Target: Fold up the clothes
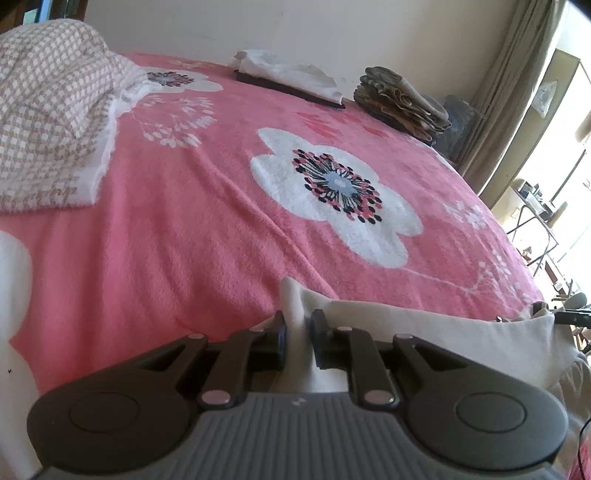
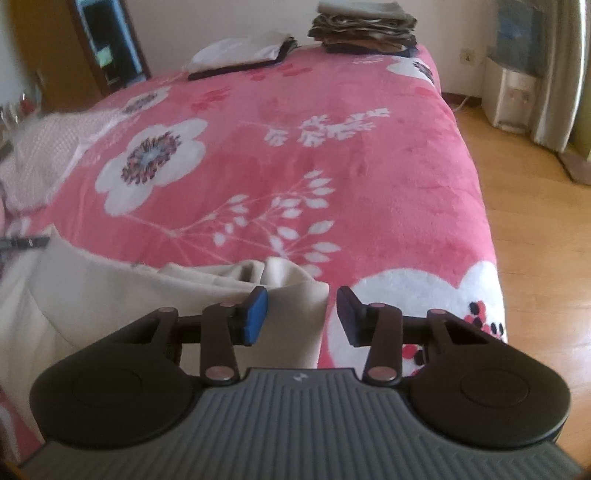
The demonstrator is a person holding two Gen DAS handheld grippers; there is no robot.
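A cream garment (image 1: pixel 406 317) lies along the near edge of the bed with the pink floral blanket (image 1: pixel 177 229). My left gripper (image 1: pixel 298 328) is shut on an upright fold of it, and the cloth fills the narrow gap between the pads. In the right wrist view the same cream garment (image 2: pixel 110 295) spreads to the left and bunches into folds near the fingers. My right gripper (image 2: pixel 301 314) is open just above its right-hand corner. The blue-faced left pad (image 2: pixel 256 317) hangs over the cloth and the other pad over the blanket; neither presses on it.
A checked cover (image 1: pixel 48 110) is heaped at the left. At the far end lie a folded white garment on a dark one (image 2: pixel 240 51) and a stack of folded brown clothes (image 2: pixel 365 26). The bed's right edge drops to a wooden floor (image 2: pixel 535 221).
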